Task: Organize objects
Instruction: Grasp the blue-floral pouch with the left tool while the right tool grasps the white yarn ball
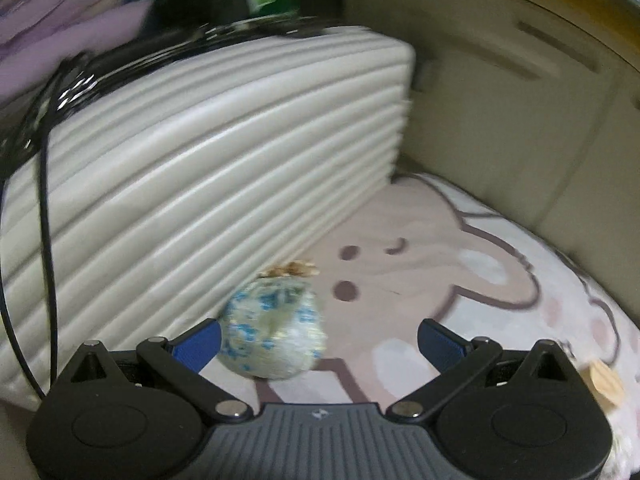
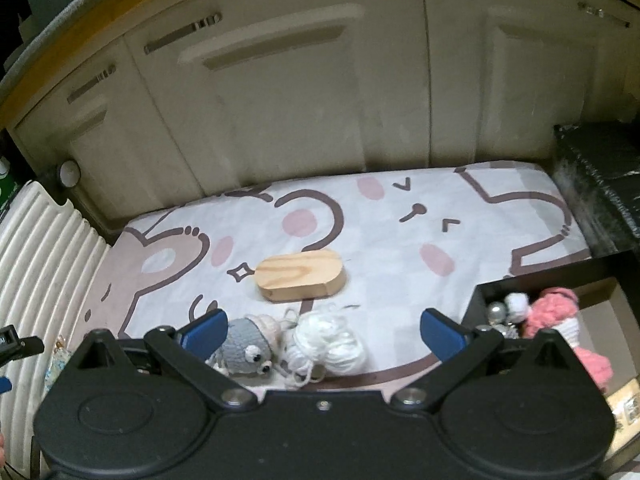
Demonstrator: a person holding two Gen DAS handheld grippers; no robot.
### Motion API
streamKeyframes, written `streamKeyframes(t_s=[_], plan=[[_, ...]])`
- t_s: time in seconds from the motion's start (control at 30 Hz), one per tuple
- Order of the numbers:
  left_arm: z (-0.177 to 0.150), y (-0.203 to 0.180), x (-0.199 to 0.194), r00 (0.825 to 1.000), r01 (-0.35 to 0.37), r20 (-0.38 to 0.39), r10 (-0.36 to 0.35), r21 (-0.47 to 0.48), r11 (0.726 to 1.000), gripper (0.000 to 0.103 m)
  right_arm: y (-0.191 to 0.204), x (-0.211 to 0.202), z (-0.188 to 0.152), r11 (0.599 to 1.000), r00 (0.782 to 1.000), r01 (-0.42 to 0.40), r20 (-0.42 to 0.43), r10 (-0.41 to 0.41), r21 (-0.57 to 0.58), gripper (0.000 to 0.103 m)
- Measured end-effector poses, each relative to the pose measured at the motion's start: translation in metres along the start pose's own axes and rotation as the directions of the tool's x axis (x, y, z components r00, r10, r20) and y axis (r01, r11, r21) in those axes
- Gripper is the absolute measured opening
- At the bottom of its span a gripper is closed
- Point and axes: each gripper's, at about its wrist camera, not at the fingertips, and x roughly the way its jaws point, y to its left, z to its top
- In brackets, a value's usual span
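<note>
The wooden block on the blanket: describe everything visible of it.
The wooden block is a flat slab of pale, pine-like wood with rounded ends and visible grain. It lies flat, long axis slightly tilted, on the cartoon-print blanket, beyond the white yarn, apart from it. Nothing but the blanket touches it.

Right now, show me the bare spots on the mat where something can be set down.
Free: the mat behind the wood block, up to the cabinets, and right of the block toward the black box. Crowded: the near edge, where the grey toy and white yarn lie between the right gripper's fingers.
</note>
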Motion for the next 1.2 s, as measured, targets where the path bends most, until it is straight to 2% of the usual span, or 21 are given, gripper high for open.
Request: streamKeyframes(t_s=[0.33, 0.53, 0.57, 0.63, 0.73, 0.87, 0.93, 1.2], plan=[[-0.001, 0.016, 0.036, 0.998, -0.062, -0.039, 0.058, -0.104, 0.993, 0.103, 0.014, 0.021, -0.003, 1.000, 1.000, -0.008, -0.029, 0.008, -0.006, 0.103], [-0.002, 0.020, 0.051, 0.997, -0.080, -0.029, 0.077, -0.145, 0.986, 0.103, 0.010, 0.030, -0.004, 0.999, 1.000, -0.012, -0.023, 0.013, 0.034, 0.102], [-0.002, 0.021, 0.053, 0.996, -0.083, -0.029, 0.080, -0.151, 0.985, 0.103, 0.009, 0.031, -0.004, 0.999, 1.000, -0.010, -0.023, 0.011, 0.037, 0.101], [-0.003, 0.022, 0.059, 0.996, -0.092, -0.029, 0.088, -0.162, 0.982, 0.103, 0.008, 0.035, -0.004, 0.999, 1.000, -0.002, -0.022, 0.003, 0.040, 0.090], [-0.004, 0.025, 0.064, 0.995, -0.099, -0.026, 0.096, -0.164, 0.982, 0.102, 0.006, 0.042, -0.006, 0.998, 0.999, 0.003, -0.050, 0.000, 0.065, 0.081], [-0.004, 0.032, 0.071, 0.993, -0.120, -0.031, 0.117, -0.174, 0.977, 0.102, 0.004, 0.054, -0.010, 0.997, 0.997, 0.023, -0.079, -0.018, 0.072, 0.076], [-0.004, 0.036, 0.075, 0.992, -0.125, -0.039, 0.120, -0.189, 0.974, 0.100, 0.004, 0.059, -0.011, 0.996, 0.995, 0.041, -0.092, -0.034, 0.074, 0.069], [-0.006, 0.035, 0.085, 0.995, -0.099, -0.049, 0.091, -0.188, 0.977, 0.095, 0.002, 0.078, -0.017, 0.995, 0.989, 0.081, -0.128, -0.073, 0.054, 0.067]])
